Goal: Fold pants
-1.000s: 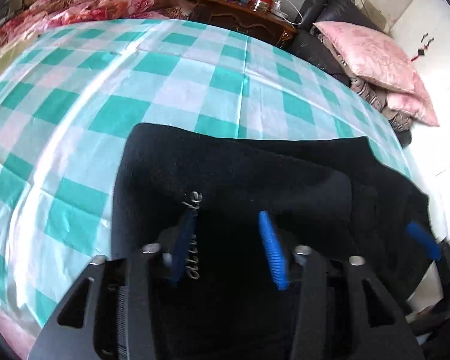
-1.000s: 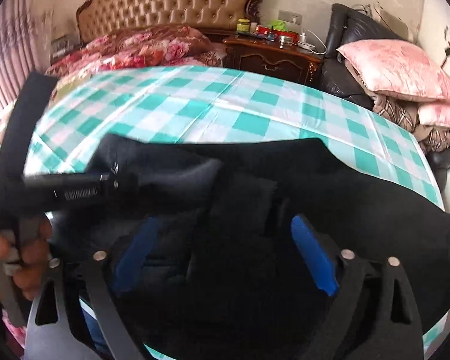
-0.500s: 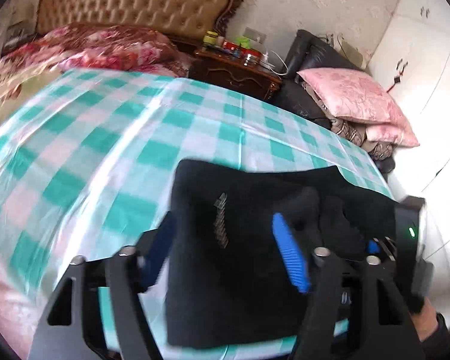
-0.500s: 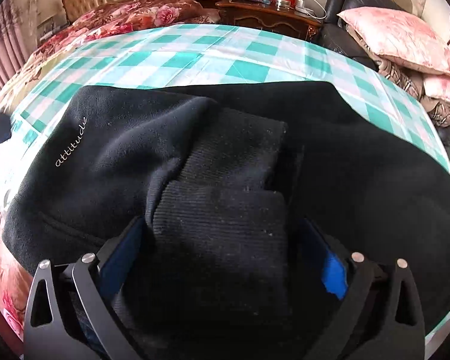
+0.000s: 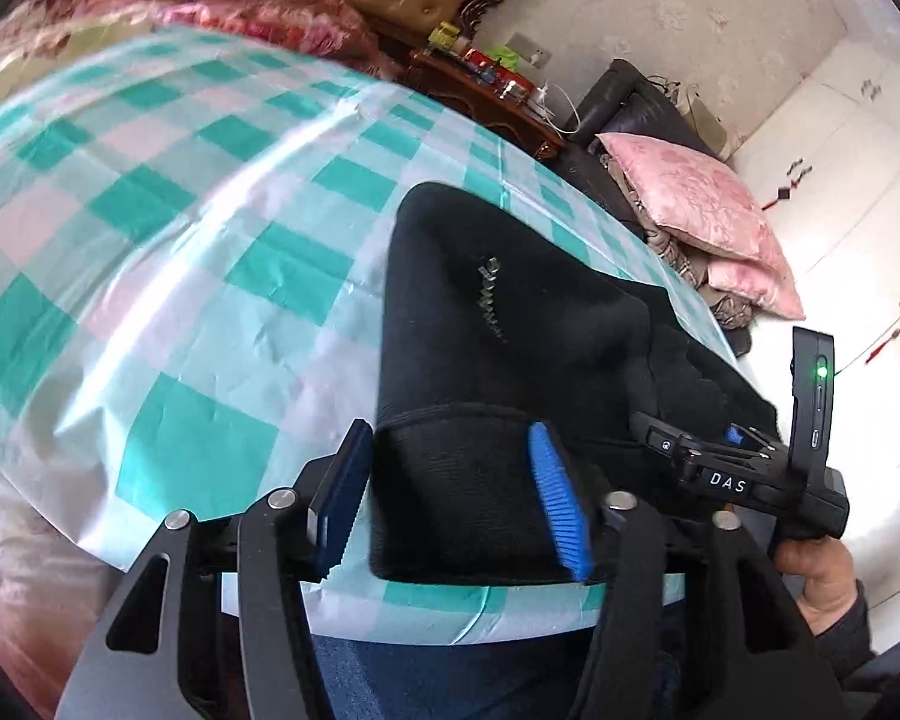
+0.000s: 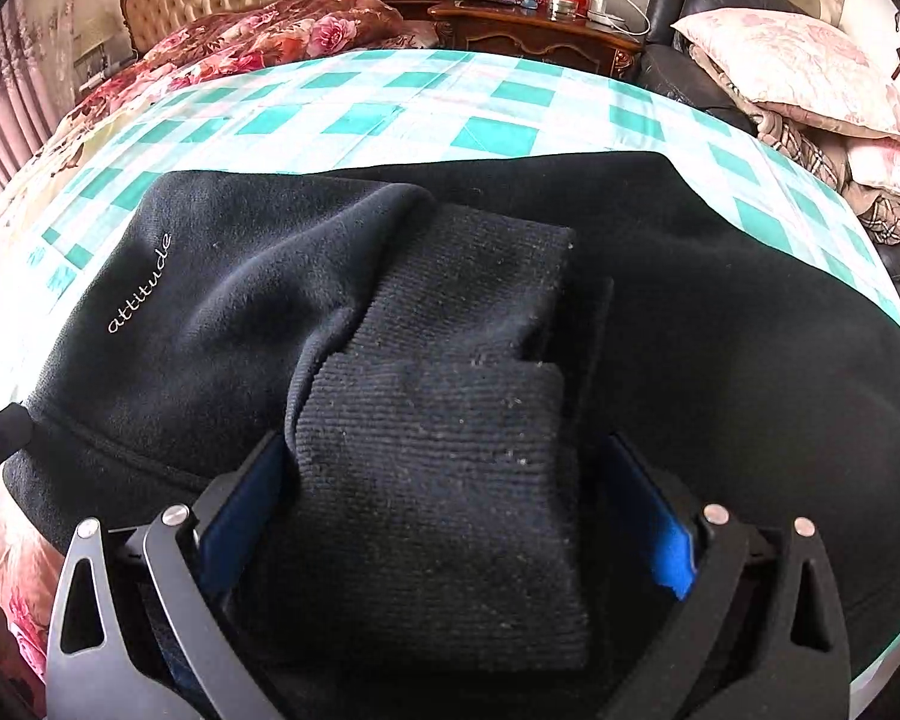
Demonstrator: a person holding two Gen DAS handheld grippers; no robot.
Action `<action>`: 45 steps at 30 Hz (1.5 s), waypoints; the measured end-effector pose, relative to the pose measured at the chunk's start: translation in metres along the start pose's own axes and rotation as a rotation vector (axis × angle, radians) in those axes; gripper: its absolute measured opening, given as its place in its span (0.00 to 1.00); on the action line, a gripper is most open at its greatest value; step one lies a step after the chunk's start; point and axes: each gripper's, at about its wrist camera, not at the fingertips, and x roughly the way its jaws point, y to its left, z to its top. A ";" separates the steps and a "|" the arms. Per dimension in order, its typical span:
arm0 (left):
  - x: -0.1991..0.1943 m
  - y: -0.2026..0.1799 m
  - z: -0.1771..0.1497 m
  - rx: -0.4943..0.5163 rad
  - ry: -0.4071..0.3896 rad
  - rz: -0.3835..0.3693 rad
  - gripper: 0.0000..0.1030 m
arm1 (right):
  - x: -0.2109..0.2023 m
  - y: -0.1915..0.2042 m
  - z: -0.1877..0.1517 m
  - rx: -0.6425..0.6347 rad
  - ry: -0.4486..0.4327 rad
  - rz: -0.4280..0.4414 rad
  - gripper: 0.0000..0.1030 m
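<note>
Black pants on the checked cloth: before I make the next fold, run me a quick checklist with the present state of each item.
1. Pants lie fully on the checked cloth: cannot tell, the near edge reaches the cloth's edge.
2. Ribbed cuffs stacked on top of the pants: ok.
3. Right gripper open, straddling the cuffs: ok, pads stand clear at either side.
4. Left gripper at the ribbed waistband: ok, band sits between the fingers; whether it is pinched, cannot tell.
5. Top layer smooth: not ok, a wrinkle runs beside the "attitude" lettering.
</note>
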 end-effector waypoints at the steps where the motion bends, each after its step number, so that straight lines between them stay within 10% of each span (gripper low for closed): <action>1: 0.001 0.005 -0.002 -0.019 0.001 -0.014 0.57 | 0.000 0.000 0.000 -0.002 -0.002 0.000 0.98; 16: 0.010 0.024 -0.017 -0.086 0.022 -0.186 0.54 | 0.002 -0.002 -0.002 0.005 -0.001 0.012 0.99; 24: 0.010 0.021 -0.018 -0.059 0.020 -0.160 0.49 | -0.015 -0.010 0.008 0.042 -0.007 0.053 0.96; 36: 0.008 0.020 -0.018 -0.044 0.022 -0.139 0.50 | 0.009 0.030 0.088 -0.111 -0.008 0.048 0.41; 42: 0.008 0.020 -0.019 -0.052 0.013 -0.146 0.51 | 0.026 0.028 0.091 -0.138 0.035 0.014 0.41; 45: 0.007 0.017 -0.019 -0.043 0.009 -0.126 0.48 | 0.013 0.032 0.101 -0.109 0.044 -0.001 0.58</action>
